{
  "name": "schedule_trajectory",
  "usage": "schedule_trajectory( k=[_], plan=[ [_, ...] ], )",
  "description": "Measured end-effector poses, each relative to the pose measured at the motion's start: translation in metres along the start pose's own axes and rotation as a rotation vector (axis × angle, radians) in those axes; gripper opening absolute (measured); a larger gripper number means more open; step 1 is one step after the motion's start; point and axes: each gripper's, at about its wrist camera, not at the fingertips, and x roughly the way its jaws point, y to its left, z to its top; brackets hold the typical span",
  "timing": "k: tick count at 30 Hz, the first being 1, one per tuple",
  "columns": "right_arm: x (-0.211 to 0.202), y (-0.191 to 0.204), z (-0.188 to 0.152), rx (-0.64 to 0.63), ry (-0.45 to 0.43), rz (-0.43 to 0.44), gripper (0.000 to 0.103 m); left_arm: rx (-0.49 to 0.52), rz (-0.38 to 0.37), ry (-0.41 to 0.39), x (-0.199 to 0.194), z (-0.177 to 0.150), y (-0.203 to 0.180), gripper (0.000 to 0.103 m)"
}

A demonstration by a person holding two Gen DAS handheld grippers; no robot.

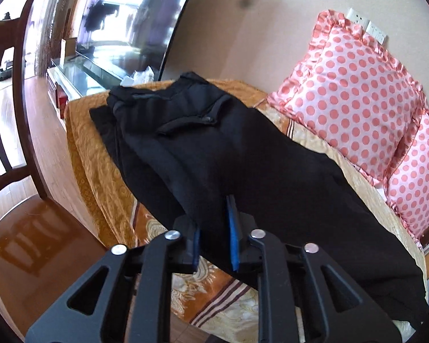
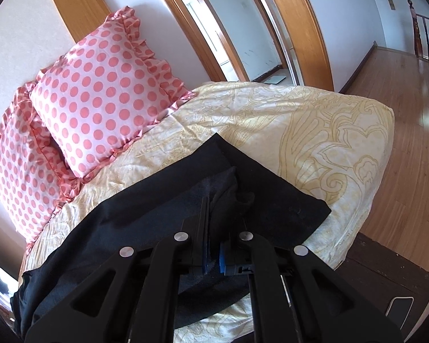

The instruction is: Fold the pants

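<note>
Black pants point(image 1: 243, 154) lie lengthwise on the bed, waistband at the far end in the left wrist view. My left gripper point(image 1: 214, 223) has its blue-padded jaws around the near edge of the pants, with the cloth between them. In the right wrist view the leg end of the pants point(image 2: 271, 200) lies on the cream bedspread point(image 2: 314, 131). My right gripper point(image 2: 217, 223) is shut on a bunched fold of the black cloth, and the hem rises between the fingers.
Two pink polka-dot pillows point(image 1: 354, 91) point(image 2: 105, 94) lean against the wall behind the pants. A dark wooden chair point(image 1: 20, 171) stands left of the bed. A TV and glass stand point(image 1: 114, 43) sit beyond the bed's far end. A dark wooden chest point(image 2: 386, 274) is at the bed's near right.
</note>
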Motion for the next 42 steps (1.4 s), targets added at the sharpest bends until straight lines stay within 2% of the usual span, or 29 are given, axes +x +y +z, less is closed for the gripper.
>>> schedule_trajectory(
  k=[1,2,3,4,9,12,14,18,22,26,32,34,35,36,37,42],
  plan=[
    [-0.001,0.000,0.001,-0.001,-0.003,0.001,0.004,-0.007,-0.001,-0.011,-0.002,0.002,0.001,0.032],
    [-0.001,0.000,0.001,0.001,-0.004,0.003,0.004,-0.020,-0.008,-0.017,-0.003,0.006,0.001,0.051],
    [-0.001,-0.001,0.002,0.009,-0.003,0.008,0.004,-0.028,-0.012,-0.014,-0.003,0.010,0.001,0.066],
    [0.000,-0.002,0.003,0.017,0.000,0.012,0.004,-0.035,-0.009,-0.016,-0.004,0.011,0.004,0.067],
    [0.001,-0.003,0.014,0.033,-0.001,0.029,0.004,-0.100,-0.009,0.001,0.004,0.027,0.015,0.067],
    [-0.017,-0.007,0.033,0.066,-0.091,0.046,0.004,-0.159,-0.024,0.029,0.008,0.032,0.023,0.066],
    [-0.028,-0.012,0.042,0.081,-0.126,0.049,0.004,-0.157,-0.023,0.031,0.008,0.033,0.023,0.065],
    [-0.011,-0.015,0.031,0.017,-0.047,-0.044,0.004,-0.122,0.013,0.022,0.010,0.033,0.021,0.065],
    [0.000,-0.034,0.018,0.086,-0.002,-0.037,0.004,-0.138,0.015,0.036,0.015,0.037,0.027,0.065],
    [0.004,-0.034,0.013,0.072,0.010,-0.047,0.004,-0.152,0.025,0.041,0.019,0.045,0.033,0.065],
    [0.005,-0.033,0.012,0.068,0.013,-0.047,0.004,-0.223,0.029,0.048,0.028,0.058,0.047,0.065],
    [0.005,-0.034,0.011,0.070,0.015,-0.047,0.004,-0.235,0.046,0.039,0.030,0.063,0.051,0.050],
    [0.006,-0.034,0.011,0.072,0.016,-0.046,0.004,-0.232,0.062,0.034,0.031,0.065,0.052,0.026],
    [0.006,-0.034,0.011,0.072,0.016,-0.045,0.004,-0.226,0.077,0.035,0.032,0.066,0.053,0.011],
    [0.006,-0.033,0.011,0.071,0.014,-0.045,0.004,-0.227,0.080,0.032,0.029,0.067,0.054,0.007],
    [0.005,-0.033,0.011,0.045,0.009,-0.049,0.004,-0.163,0.111,-0.029,0.006,0.060,0.059,0.007]
  ],
)
